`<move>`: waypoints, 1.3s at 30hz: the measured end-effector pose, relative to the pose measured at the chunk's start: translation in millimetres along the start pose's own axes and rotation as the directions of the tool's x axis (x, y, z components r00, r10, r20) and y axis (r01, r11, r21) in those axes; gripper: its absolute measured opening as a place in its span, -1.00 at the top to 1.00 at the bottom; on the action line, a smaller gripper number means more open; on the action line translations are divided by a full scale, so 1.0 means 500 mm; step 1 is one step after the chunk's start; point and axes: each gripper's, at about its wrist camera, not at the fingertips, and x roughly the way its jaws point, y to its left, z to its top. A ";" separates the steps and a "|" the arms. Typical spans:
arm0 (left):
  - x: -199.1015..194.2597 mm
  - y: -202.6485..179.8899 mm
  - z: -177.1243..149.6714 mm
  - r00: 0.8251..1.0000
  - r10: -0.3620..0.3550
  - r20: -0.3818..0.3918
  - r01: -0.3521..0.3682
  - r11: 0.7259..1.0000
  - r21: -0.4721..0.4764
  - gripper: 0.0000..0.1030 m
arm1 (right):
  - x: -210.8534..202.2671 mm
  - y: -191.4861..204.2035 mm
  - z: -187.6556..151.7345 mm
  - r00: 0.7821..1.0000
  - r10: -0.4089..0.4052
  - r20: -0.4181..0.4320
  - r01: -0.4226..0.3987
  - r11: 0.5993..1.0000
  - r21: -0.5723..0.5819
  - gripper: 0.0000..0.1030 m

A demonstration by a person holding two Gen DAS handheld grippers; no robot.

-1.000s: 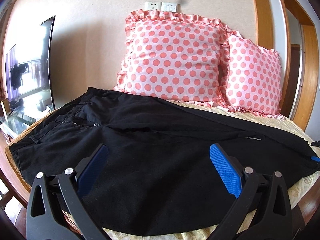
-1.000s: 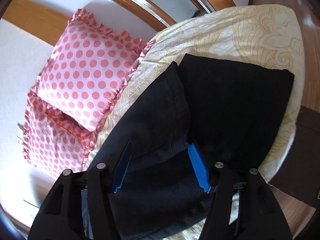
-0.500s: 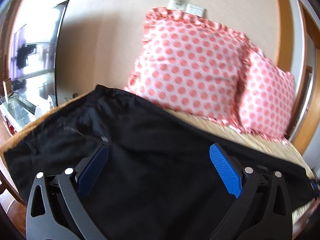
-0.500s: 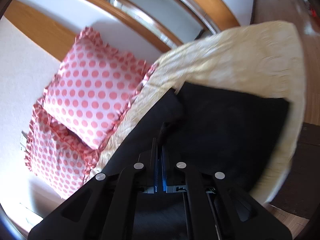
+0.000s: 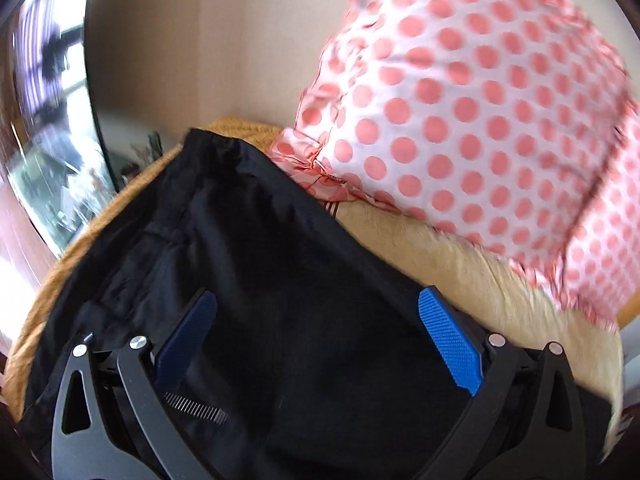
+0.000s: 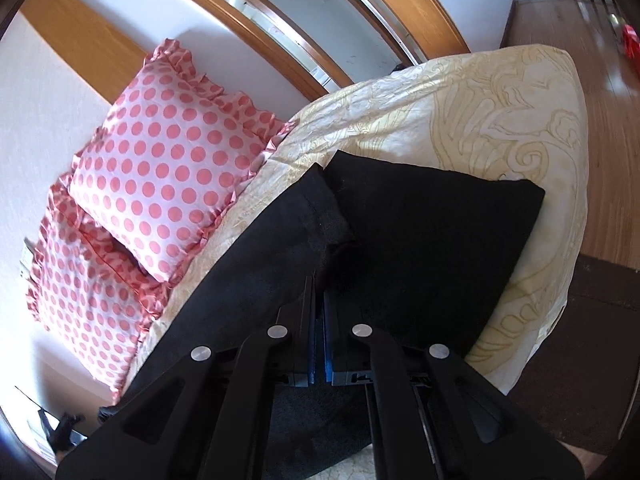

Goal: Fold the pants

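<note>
Black pants (image 5: 280,264) lie spread on a cream bedspread (image 5: 472,264). In the left wrist view my left gripper (image 5: 316,316) is open, low over the waist part of the pants, its blue pads either side of the cloth. In the right wrist view the two leg ends (image 6: 432,232) lie side by side. My right gripper (image 6: 319,292) is shut on a fold of the pants fabric between the legs, and the cloth puckers upward at the fingertips.
Two pink polka-dot pillows (image 6: 168,168) lean on the wall behind the pants; one pillow (image 5: 480,100) fills the left wrist view. A dark screen (image 5: 52,120) stands at the left. The bed edge (image 6: 560,280) drops to a wooden floor (image 6: 608,140).
My right gripper closed on the pants fabric and lifted it slightly. My left gripper, still open, moved forward and lower toward the waist and the pillow.
</note>
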 end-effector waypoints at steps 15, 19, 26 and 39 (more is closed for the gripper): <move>0.208 0.093 0.093 0.987 -0.073 -0.141 0.015 0.927 -0.375 0.74 | 0.013 0.018 0.007 0.999 -0.052 0.000 0.052 0.996 -0.069 0.94; 0.163 0.101 0.077 0.992 -0.062 -0.107 0.021 0.938 -0.346 0.85 | 0.014 0.020 0.016 0.999 -0.034 0.002 0.034 0.997 -0.070 0.94; -0.055 0.125 0.036 0.991 -0.132 0.038 0.137 0.958 -0.253 0.87 | -0.009 0.049 0.069 0.998 0.042 0.046 -0.038 0.995 -0.090 0.94; -0.366 0.268 -0.345 0.976 -0.090 0.199 0.134 0.967 -0.217 0.87 | -0.055 -0.001 0.106 0.995 0.030 0.092 -0.027 0.999 -0.038 0.94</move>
